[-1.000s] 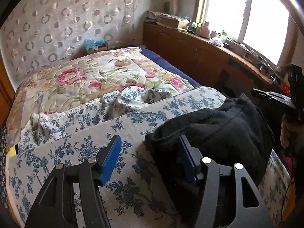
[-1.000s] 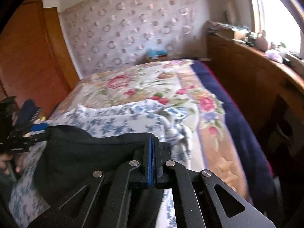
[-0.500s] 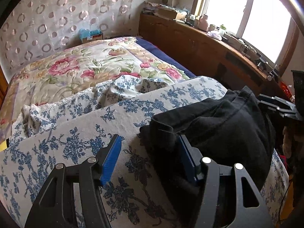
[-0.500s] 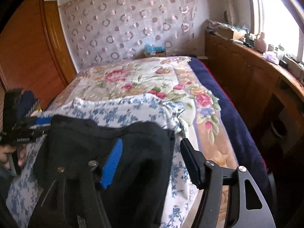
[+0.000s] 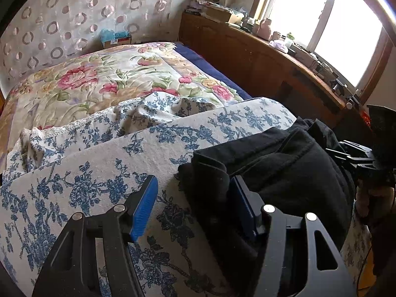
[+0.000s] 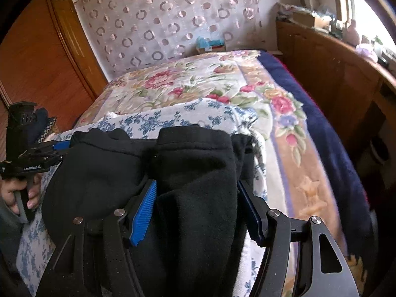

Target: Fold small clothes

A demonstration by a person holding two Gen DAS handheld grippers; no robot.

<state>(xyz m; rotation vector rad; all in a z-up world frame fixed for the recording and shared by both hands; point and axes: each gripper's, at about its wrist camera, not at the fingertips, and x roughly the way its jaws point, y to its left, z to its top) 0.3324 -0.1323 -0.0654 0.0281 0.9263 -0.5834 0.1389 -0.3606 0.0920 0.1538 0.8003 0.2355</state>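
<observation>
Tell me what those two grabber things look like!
Both are black, with flat, angular metal-looking arms with cut-out holes and round silver bolts. The left gripper and right gripper each have two fingers tipped with ridged bright blue pads. Seen from the right wrist camera, the left one has a black pistol-style handle and small white lettering on its side, too small to read. A grey sleeve shows.

Floral bedspread (image 5: pixel 104 79), wooden sideboard (image 5: pixel 259 57)
</observation>
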